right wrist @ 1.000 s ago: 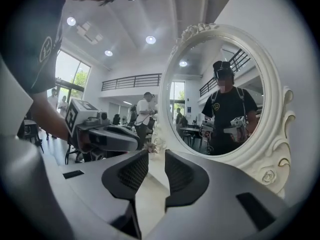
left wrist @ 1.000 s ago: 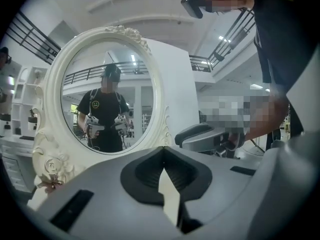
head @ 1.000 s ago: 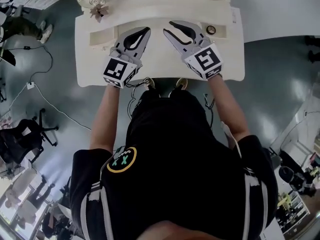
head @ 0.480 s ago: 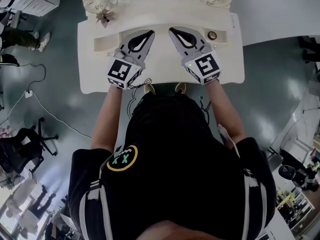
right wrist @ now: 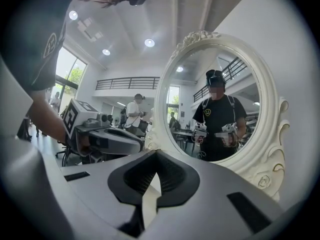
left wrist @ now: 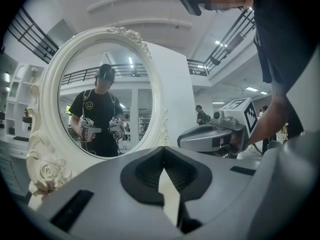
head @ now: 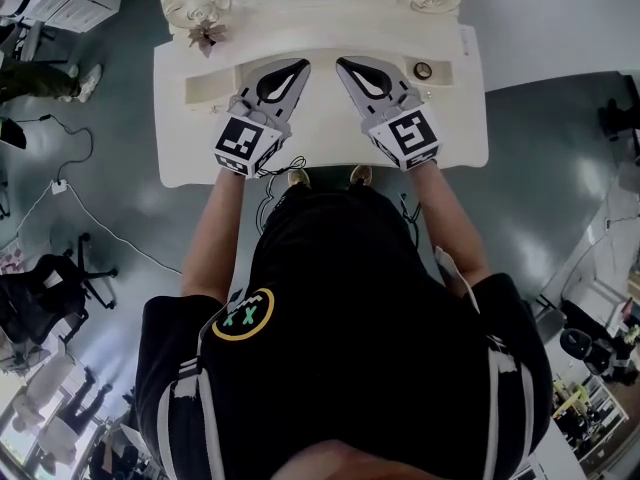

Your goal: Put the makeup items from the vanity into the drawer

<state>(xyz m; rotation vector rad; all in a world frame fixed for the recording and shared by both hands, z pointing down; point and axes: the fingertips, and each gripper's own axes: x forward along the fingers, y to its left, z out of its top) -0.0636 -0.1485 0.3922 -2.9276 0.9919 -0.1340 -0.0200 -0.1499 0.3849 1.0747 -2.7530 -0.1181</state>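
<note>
Head view: left tongs (head: 297, 65) and right tongs (head: 343, 64) are closed, empty, side by side over the white desk (head: 320, 138); a small round dark-centred pot (head: 423, 69) sits beside the right tongs.

Right gripper (right wrist: 155, 159), jaws together, faces the mirror (right wrist: 215, 104).

Spreading out as a glossy grey floor (head: 120, 108), meeting a white wall (head: 560, 18) at the upper right. Trailing a thin cable (head: 105, 221) across the floor near a black office chair (head: 45, 288). Shining from round ceiling spotlights (right wrist: 150, 42); letting daylight through tall windows (right wrist: 67, 66) beside a railed balcony (right wrist: 127, 83).
</note>
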